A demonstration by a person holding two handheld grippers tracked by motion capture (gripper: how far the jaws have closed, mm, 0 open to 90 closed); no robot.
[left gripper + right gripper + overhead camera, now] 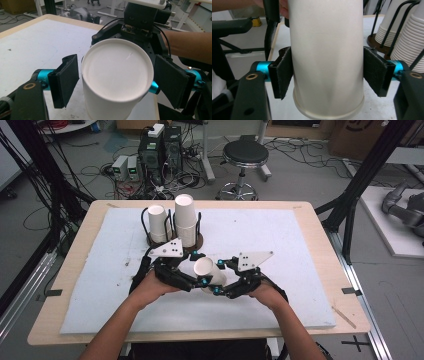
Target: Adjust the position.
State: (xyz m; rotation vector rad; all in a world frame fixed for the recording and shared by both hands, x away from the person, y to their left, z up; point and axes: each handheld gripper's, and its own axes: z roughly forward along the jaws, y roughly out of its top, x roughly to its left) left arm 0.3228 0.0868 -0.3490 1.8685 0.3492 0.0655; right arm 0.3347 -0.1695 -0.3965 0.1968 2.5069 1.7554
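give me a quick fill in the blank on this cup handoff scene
1. The right claw is shut on a white paper ____.
2. In the left gripper view, the left claw stands ____, its pads apart from the cup.
3. Behind the hands, two cup stacks stand in a black wire ____.

Missing words: cup; open; rack

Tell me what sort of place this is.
Probably a robotics lab or workshop. Black computer towers sit on the floor amid tangled cables, a round black stool stands behind the pale wooden table, and a grey robot arm lies on a platform beside it.
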